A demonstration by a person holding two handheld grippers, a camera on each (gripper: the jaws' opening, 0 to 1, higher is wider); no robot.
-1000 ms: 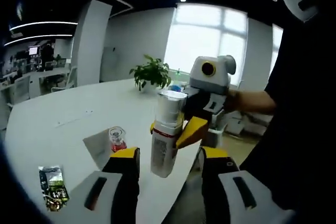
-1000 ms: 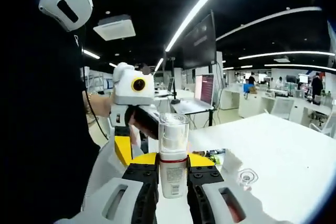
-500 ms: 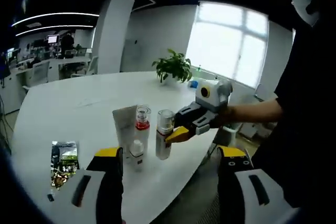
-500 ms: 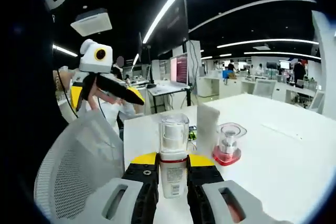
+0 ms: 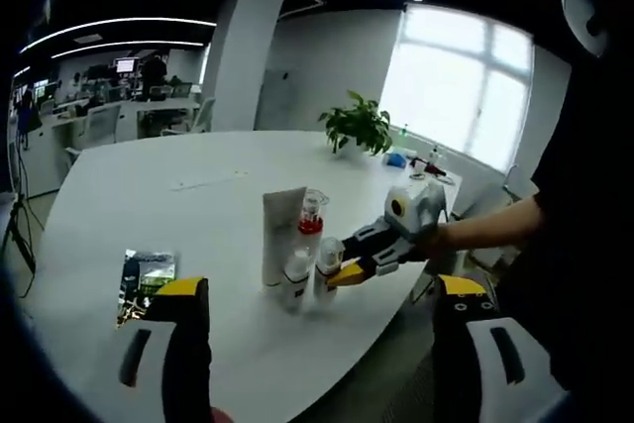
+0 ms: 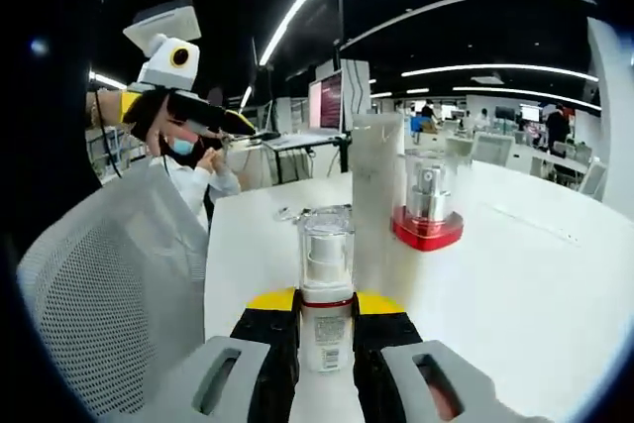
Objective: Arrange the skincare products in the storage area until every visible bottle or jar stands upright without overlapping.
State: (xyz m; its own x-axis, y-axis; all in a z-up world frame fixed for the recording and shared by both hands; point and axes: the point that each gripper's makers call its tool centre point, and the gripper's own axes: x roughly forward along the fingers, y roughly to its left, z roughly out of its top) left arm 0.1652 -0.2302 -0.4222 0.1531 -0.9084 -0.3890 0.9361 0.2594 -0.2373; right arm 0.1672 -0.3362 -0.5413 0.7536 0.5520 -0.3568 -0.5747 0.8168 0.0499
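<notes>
Upright, clear-capped bottle (image 6: pixel 327 284) clamped in right gripper (image 6: pixel 327 329); left gripper (image 5: pixel 317 339) wide apart.

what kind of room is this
Probably an open-plan office: a big white meeting table by a window, a potted plant, a mesh office chair, and rows of desks with monitors behind.

We see a clear-capped pump bottle (image 6: pixel 327 289) with a white body and a red band, upright between the right gripper's jaws. Just behind it stand a tall white tube (image 6: pixel 377 193) and a red-collared clear-capped bottle (image 6: pixel 427 207). A small white bottle (image 5: pixel 294 279) stands beside them, seemingly touching the tube.
</notes>
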